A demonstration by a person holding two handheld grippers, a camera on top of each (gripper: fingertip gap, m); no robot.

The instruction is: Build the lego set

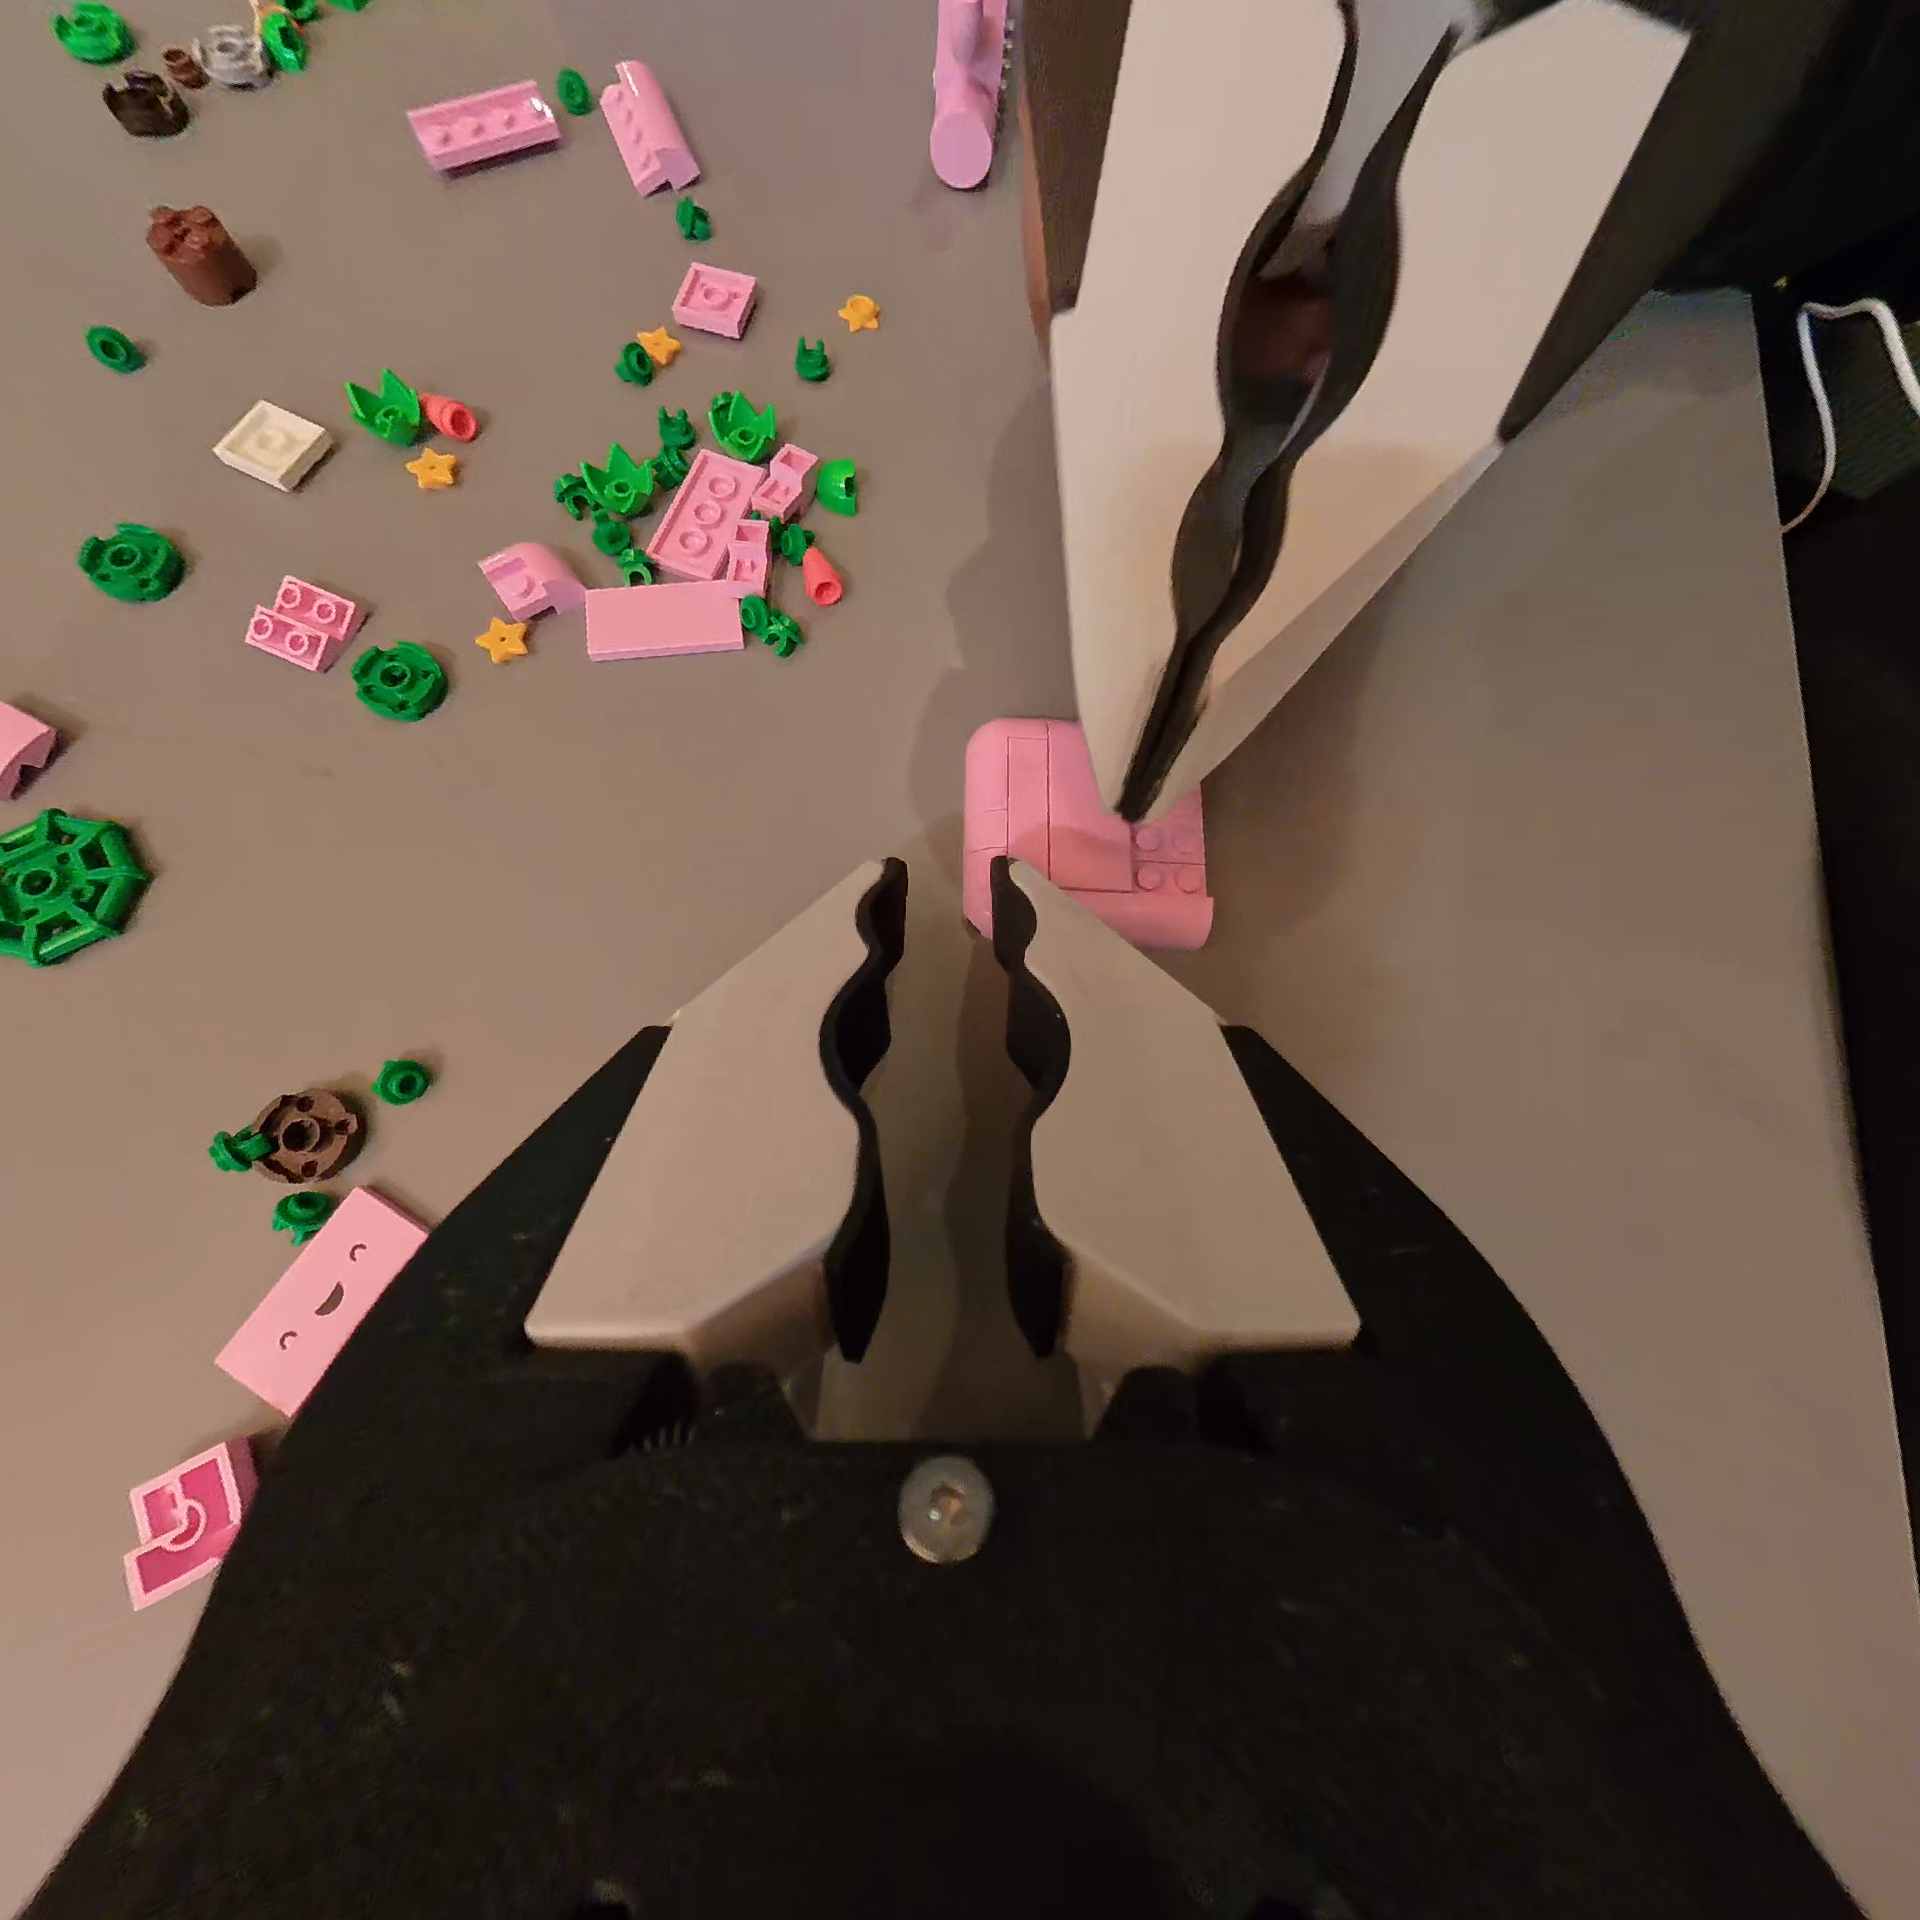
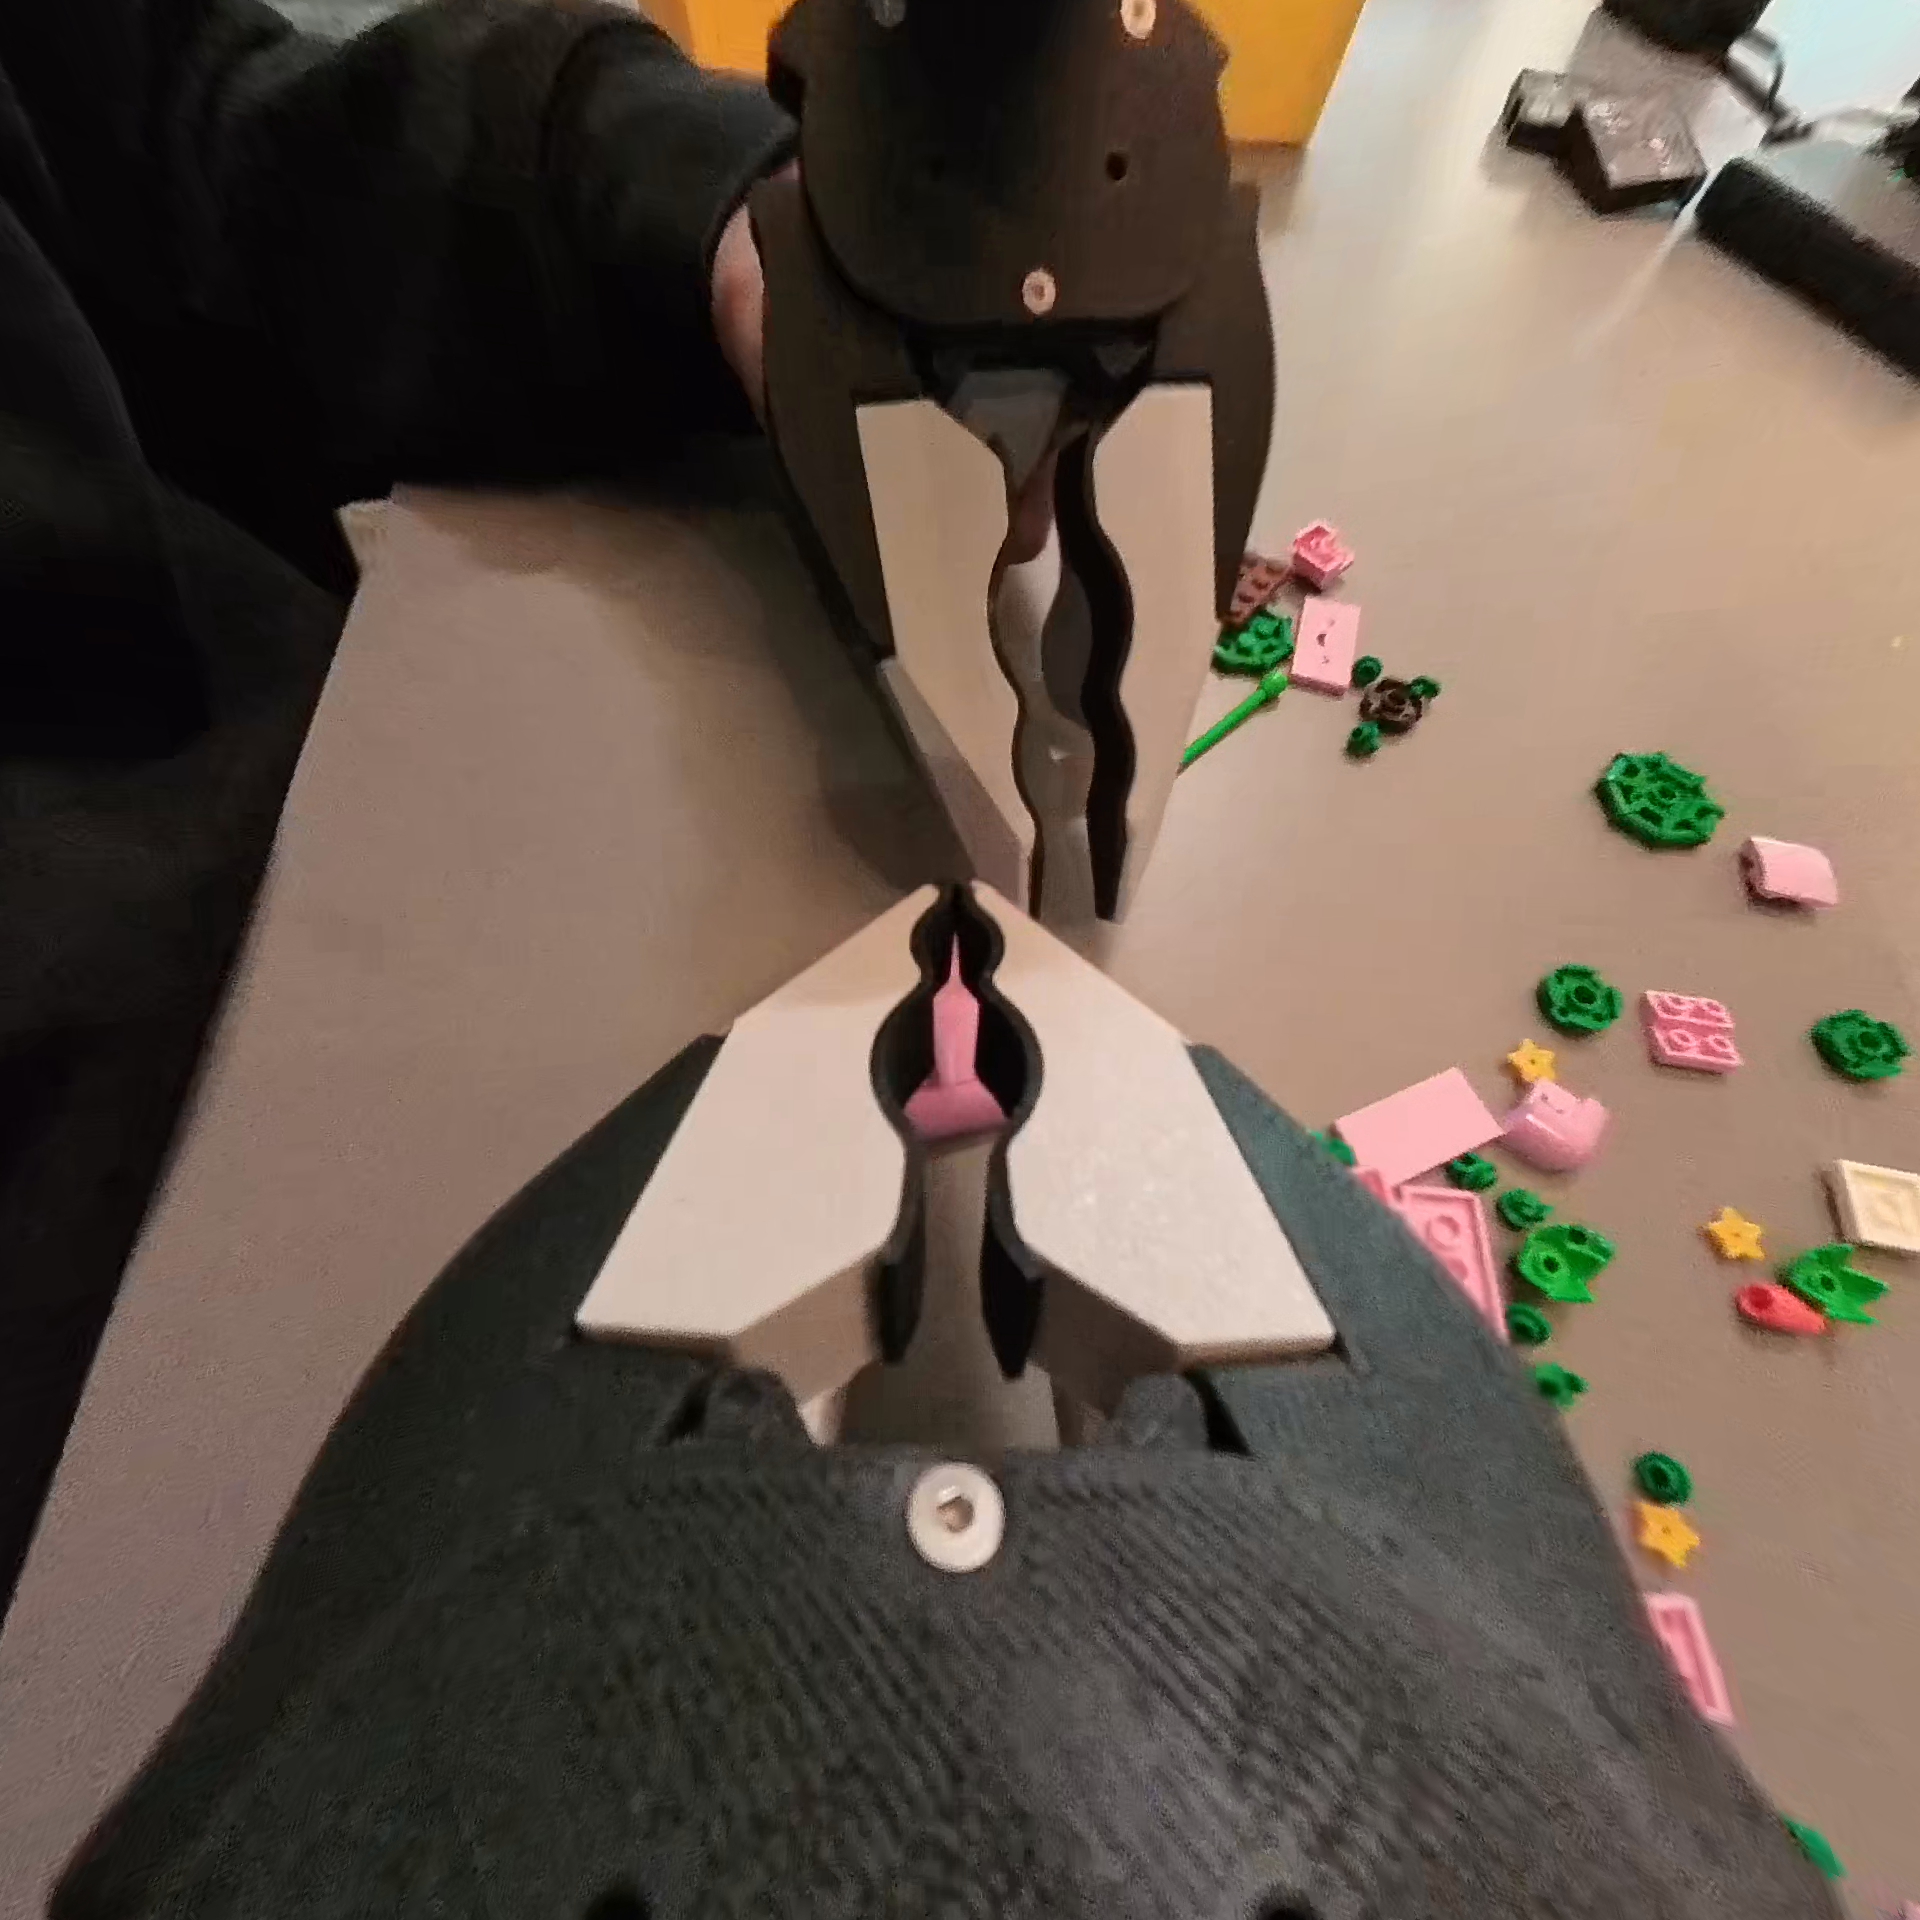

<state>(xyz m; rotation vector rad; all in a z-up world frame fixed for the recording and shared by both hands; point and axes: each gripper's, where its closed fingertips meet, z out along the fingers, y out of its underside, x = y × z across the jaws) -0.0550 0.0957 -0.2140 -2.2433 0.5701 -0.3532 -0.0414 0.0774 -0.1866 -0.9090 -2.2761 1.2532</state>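
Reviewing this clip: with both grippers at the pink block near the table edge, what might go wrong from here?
1. The pink assembly sits near the table edge; a sideways push might slide it off.
2. The right gripper presses on it with closed tips, and the left gripper is open beside it rather than clamping it, so the assembly may tip or shift.

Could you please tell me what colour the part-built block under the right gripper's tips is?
The part-built block is pink, clearest in the left wrist view.

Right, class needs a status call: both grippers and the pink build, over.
Left gripper open at the pink build. Right gripper shut, tips on the build. Loose pieces lie apart, nothing blocking.
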